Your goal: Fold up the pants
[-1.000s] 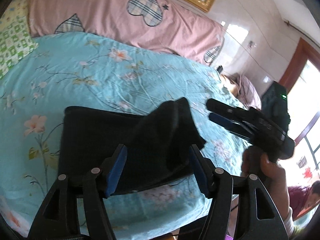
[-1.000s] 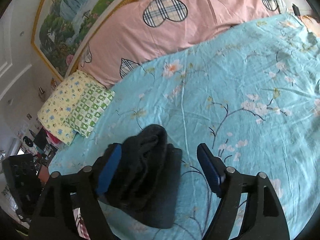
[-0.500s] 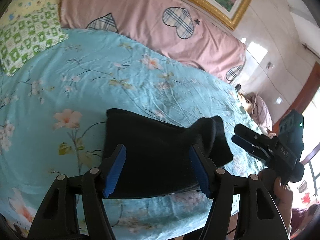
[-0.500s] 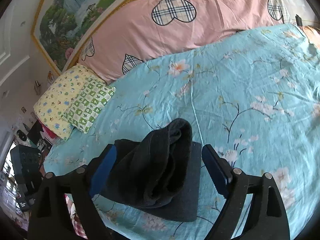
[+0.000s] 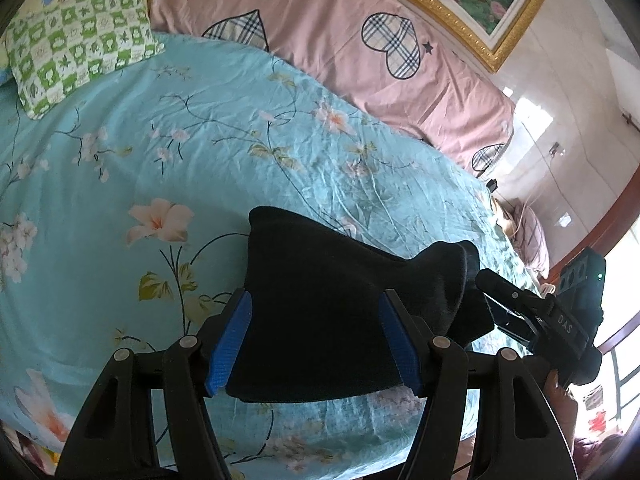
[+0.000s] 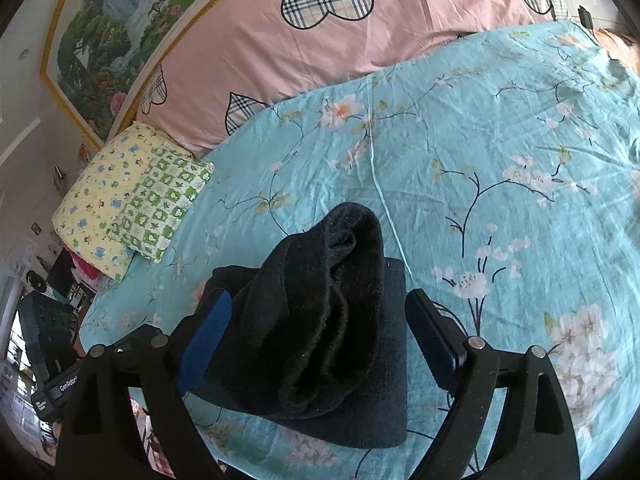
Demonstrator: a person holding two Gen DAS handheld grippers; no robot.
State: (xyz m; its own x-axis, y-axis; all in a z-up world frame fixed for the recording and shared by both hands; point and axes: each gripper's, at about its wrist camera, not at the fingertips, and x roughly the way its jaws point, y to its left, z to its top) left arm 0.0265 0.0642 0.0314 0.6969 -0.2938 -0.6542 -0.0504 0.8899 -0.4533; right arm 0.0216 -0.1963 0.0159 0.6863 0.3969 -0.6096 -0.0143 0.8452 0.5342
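Observation:
Black pants (image 5: 320, 304) lie folded in a flat dark rectangle on the turquoise floral sheet (image 5: 200, 152), close to the bed's near edge. At their right end a thick hump of fabric (image 6: 332, 300) stands bunched above the flat layer (image 6: 384, 408). My left gripper (image 5: 316, 336) hovers open over the flat part, its blue pads (image 5: 230, 340) apart and not pressing the cloth. My right gripper (image 6: 318, 336) is open wide astride the hump, with its right pad (image 6: 432, 336) well away from the fabric. In the left wrist view the right gripper (image 5: 486, 288) sits at the pants' right end.
A pink quilt with plaid hearts (image 5: 360, 40) runs along the back of the bed. A green-checked pillow (image 5: 80, 56) and a yellow pillow (image 6: 100, 196) lie at the far left. A framed painting (image 6: 120, 20) hangs above. A hand (image 5: 560, 396) holds the right gripper.
The left view has swung left and rolled; the raised fabric once between its fingers now sits at the pants' right end. The right jaws have widened and the hump is centred between them.

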